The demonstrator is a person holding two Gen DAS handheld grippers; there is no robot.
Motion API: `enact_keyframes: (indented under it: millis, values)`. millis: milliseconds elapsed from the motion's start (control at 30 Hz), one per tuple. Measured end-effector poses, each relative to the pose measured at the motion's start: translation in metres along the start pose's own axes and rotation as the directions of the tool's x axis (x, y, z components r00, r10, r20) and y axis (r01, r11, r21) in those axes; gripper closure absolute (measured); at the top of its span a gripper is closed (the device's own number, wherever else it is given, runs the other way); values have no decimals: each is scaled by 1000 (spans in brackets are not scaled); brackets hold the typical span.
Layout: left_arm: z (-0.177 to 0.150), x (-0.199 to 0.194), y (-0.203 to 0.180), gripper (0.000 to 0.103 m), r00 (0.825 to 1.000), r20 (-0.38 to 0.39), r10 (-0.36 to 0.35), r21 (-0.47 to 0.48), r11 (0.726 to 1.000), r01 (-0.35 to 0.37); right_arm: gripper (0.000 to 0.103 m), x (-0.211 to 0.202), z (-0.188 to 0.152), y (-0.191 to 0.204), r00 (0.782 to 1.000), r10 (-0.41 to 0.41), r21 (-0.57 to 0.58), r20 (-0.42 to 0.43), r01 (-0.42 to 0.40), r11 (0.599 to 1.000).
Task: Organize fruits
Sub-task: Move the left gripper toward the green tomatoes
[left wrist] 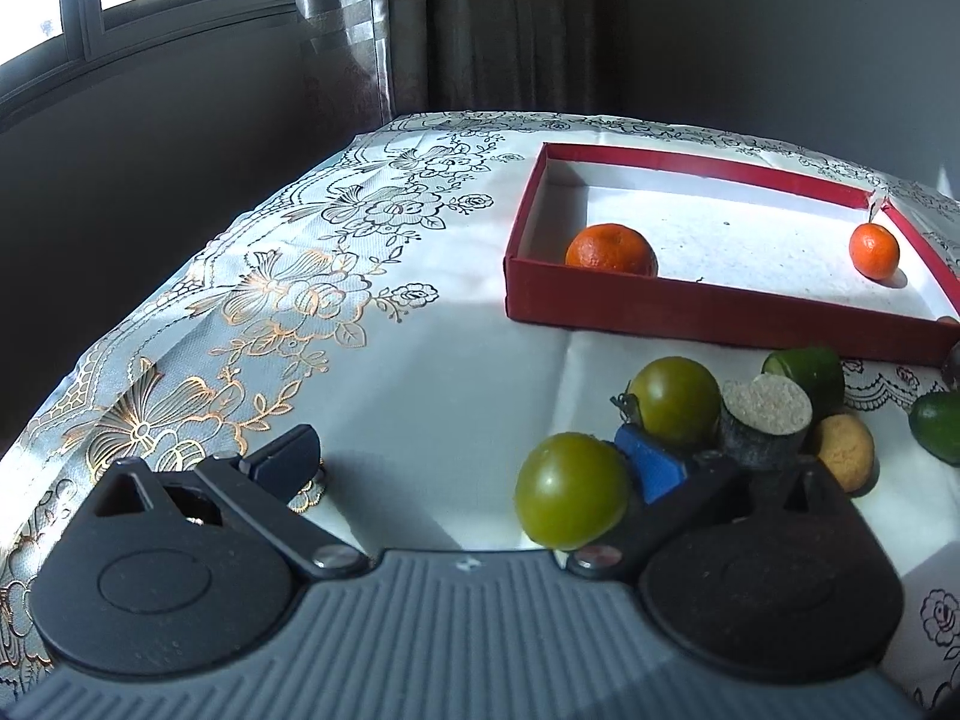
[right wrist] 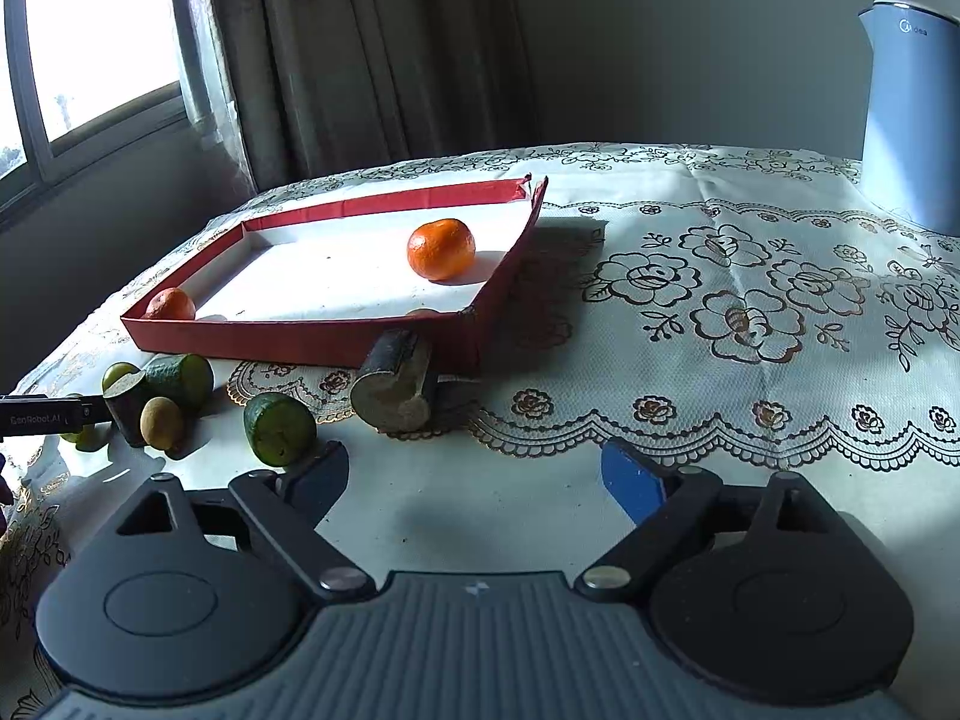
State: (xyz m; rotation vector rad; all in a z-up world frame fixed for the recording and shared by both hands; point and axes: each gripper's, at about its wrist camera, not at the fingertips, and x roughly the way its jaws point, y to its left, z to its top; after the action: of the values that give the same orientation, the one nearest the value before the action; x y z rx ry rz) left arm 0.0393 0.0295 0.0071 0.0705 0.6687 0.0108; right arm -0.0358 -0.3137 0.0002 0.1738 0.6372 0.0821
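A red shallow box (left wrist: 660,306) holds two oranges, one in its near left corner (left wrist: 611,249) and one at its right side (left wrist: 874,251). In front of it lie two green round fruits (left wrist: 570,489) (left wrist: 675,399), a sugarcane stub (left wrist: 765,420), a cucumber piece (left wrist: 807,372) and a small tan fruit (left wrist: 843,450). My left gripper (left wrist: 468,465) is open, and the nearer green fruit rests against the inside of its blue right finger (left wrist: 651,468). My right gripper (right wrist: 474,480) stands open over bare cloth. A cucumber piece (right wrist: 279,429) and a sugarcane stub (right wrist: 393,387) lie just beyond it.
A floral tablecloth (right wrist: 720,300) covers the table, whose left edge drops off toward a window and curtains. A pale kettle (right wrist: 912,114) stands at the back right. The left gripper's arm (right wrist: 42,417) reaches into the fruit cluster at the left of the right wrist view.
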Motion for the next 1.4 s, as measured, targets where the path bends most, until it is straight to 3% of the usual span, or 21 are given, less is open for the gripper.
enact_keyframes:
  millis: [467,833,1400]
  values:
    - [-7,-8,-1,0,999,9,-37,30,999,37,11,0,0,0,1000,0,0,0,0,1000]
    - [-10,-14,-5,14,998,35,-60,53,997,58,10,0,0,0,1000,0,0,0,0,1000]
    - [-11,-16,-7,16,998,40,-55,57,997,52,10,0,0,0,1000,0,0,0,0,1000]
